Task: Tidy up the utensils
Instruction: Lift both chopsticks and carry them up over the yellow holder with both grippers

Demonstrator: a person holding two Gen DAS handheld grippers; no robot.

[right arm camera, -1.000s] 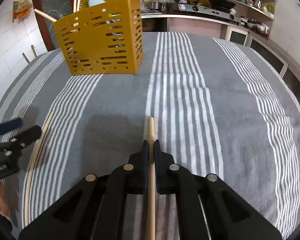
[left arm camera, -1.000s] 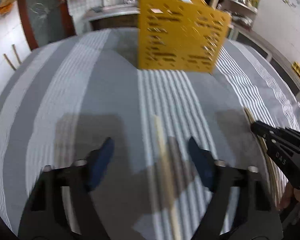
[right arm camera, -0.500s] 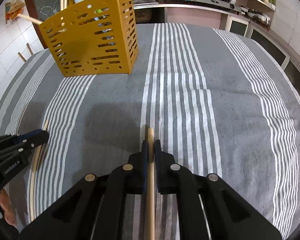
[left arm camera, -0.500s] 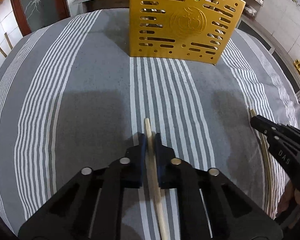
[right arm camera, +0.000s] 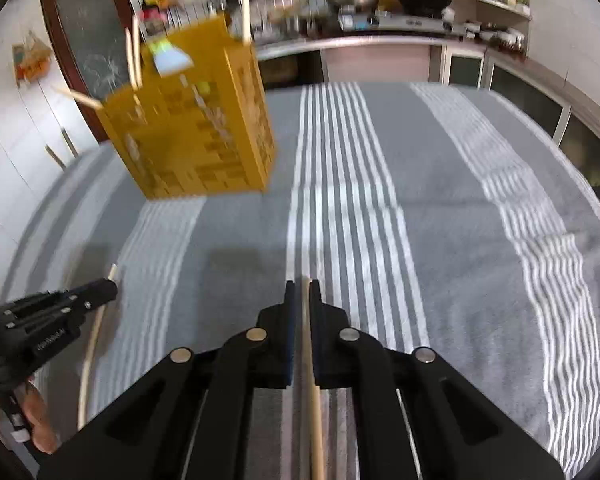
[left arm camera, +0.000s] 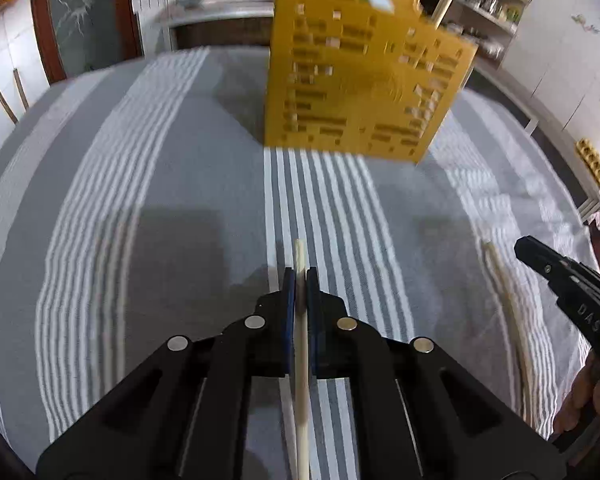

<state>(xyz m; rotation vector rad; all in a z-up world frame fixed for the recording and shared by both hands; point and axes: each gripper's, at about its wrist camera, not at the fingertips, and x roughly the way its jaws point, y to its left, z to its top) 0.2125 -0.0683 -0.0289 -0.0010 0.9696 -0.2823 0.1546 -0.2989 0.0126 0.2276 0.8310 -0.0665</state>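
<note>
Grippers | my left gripper [left arm camera: 300, 276] pinches one wooden chopstick [left arm camera: 301, 344] | my right gripper [right arm camera: 302, 290] pinches another chopstick [right arm camera: 313, 392] | both over striped cloth [right arm camera: 460, 200], short of yellow slotted utensil holder [left arm camera: 360, 80] beyond, sticks inside.

Both chopsticks [left arm camera: 301, 360] [right arm camera: 312, 380] run off the bottom edge; the yellow holder [left arm camera: 364, 80] is motion-blurred

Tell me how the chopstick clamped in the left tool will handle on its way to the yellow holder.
The chopstick looks straight and thin, so probably stiff and light. The left tool pinches it near one end, with most of its length trailing back, so it may pivot. Being round, it would likely roll if dropped on the striped cloth before reaching the yellow holder.
</note>
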